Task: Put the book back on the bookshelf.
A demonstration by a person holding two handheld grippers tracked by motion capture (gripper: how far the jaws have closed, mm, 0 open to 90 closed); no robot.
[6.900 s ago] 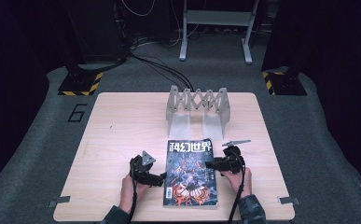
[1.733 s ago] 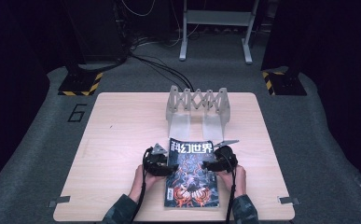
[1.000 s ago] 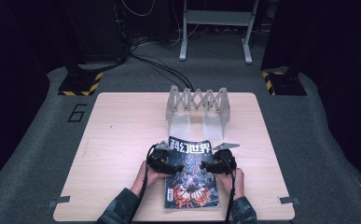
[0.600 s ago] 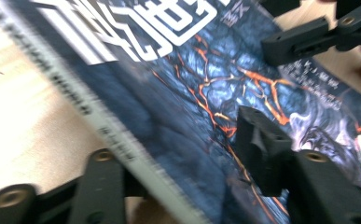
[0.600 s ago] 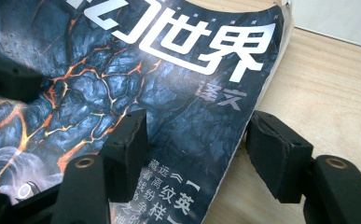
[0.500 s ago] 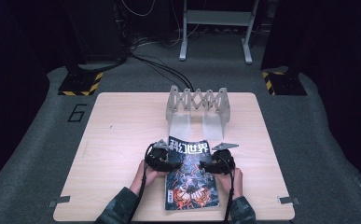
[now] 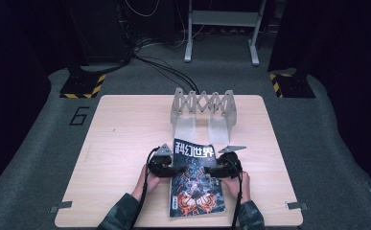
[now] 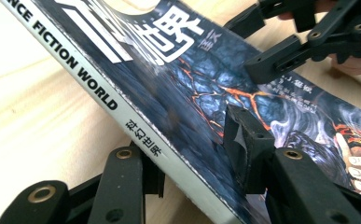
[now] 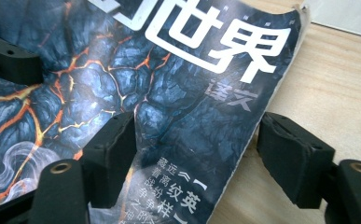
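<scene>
Where pale wood table (image 7: 125, 143) meets grey carpet, dark room beyond — magazine (image 7: 195, 184) low centre, near end lifted. Left gripper (image 7: 173, 169) clamped on spine; right gripper (image 7: 211, 170) straddling opposite edge, jaws apart. Metal rack (image 7: 203, 103) above.

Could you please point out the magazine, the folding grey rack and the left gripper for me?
magazine (image 7: 196, 184): high view, middle of its cover.
folding grey rack (image 7: 203, 102): high view, its scissor lattice.
left gripper (image 8: 194, 154): left gripper view, midway between its fingertips.
</scene>
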